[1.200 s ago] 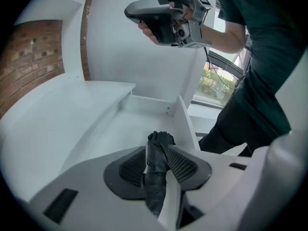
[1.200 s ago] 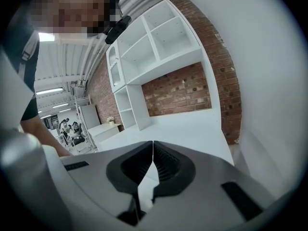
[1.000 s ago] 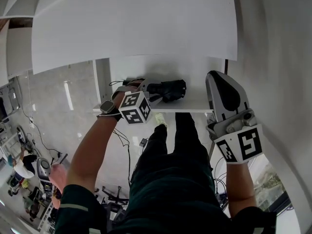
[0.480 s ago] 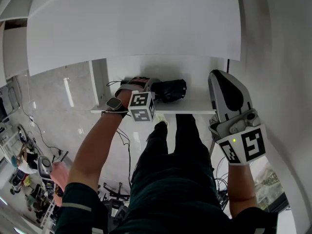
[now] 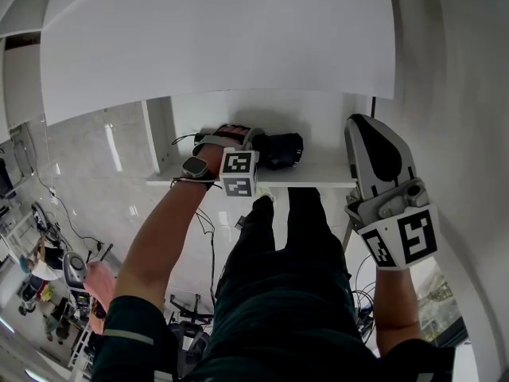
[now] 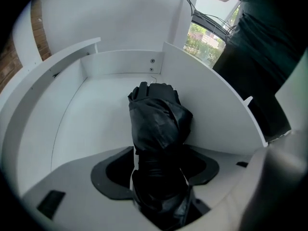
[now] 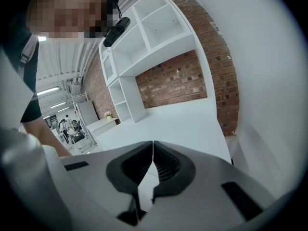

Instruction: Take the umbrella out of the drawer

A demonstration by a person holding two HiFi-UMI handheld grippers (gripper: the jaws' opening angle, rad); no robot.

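Reach step: my left gripper [image 6: 159, 177] sits inside the open white drawer [image 6: 67, 109], jaws opening around the folded black fabric umbrella [image 6: 159, 121], the only thing lying in it, not yet pinched. Next, I reckon: clamp it and lift clear of the walls. Right gripper [image 7: 153, 165] pressed together, empty, well apart

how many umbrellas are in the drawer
1: a folded black umbrella lies in the white drawer, between the jaws of the left gripper, which are opening. Parts of the drawer behind that gripper are hidden.
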